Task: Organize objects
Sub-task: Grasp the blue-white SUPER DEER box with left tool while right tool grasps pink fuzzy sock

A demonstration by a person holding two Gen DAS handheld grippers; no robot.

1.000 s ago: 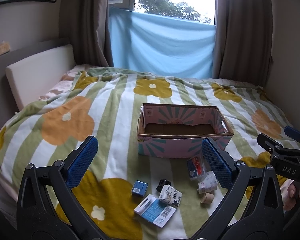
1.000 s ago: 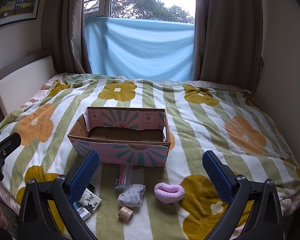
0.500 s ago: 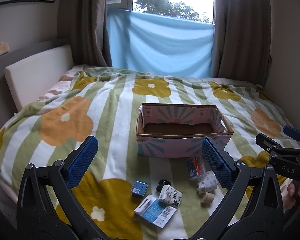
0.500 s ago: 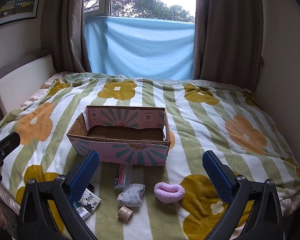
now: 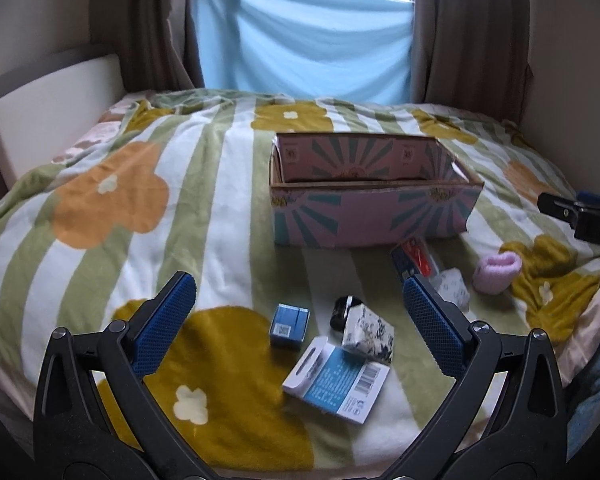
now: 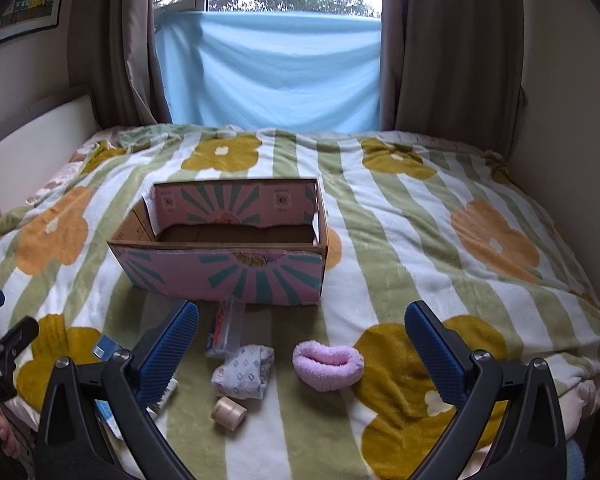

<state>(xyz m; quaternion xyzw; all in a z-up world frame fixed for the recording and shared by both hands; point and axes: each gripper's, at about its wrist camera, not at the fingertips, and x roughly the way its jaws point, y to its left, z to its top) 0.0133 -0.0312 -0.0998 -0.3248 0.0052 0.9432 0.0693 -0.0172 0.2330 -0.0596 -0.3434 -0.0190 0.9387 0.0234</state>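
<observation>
In the left wrist view, the left gripper (image 5: 300, 326) hangs spread wide and empty above the near part of a bed (image 5: 204, 216) covered by a striped, flowered blanket. Between its blue pads lie a small blue box (image 5: 289, 325), a black item (image 5: 341, 312) touching a white patterned packet (image 5: 367, 333), and nearer, a flat blue-and-white package (image 5: 337, 380) with a barcode. Farther off stands an open pink cardboard box (image 5: 374, 213) with teal rays; just in front of its right end lies a clear case (image 5: 415, 258) with red contents, then a patterned sock bundle (image 5: 454, 286) and a pink fuzzy sock roll (image 5: 497, 272) to the right. In the right wrist view, the right gripper (image 6: 302, 354) is likewise released and holds nothing. Between its pads sit the pink sock roll (image 6: 327, 365), the patterned bundle (image 6: 243, 372) to its left, and a beige tape roll (image 6: 228, 411) nearest the camera. The clear case (image 6: 225, 330) lies just before the cardboard box (image 6: 224, 276), whose brown floor shows bare.
</observation>
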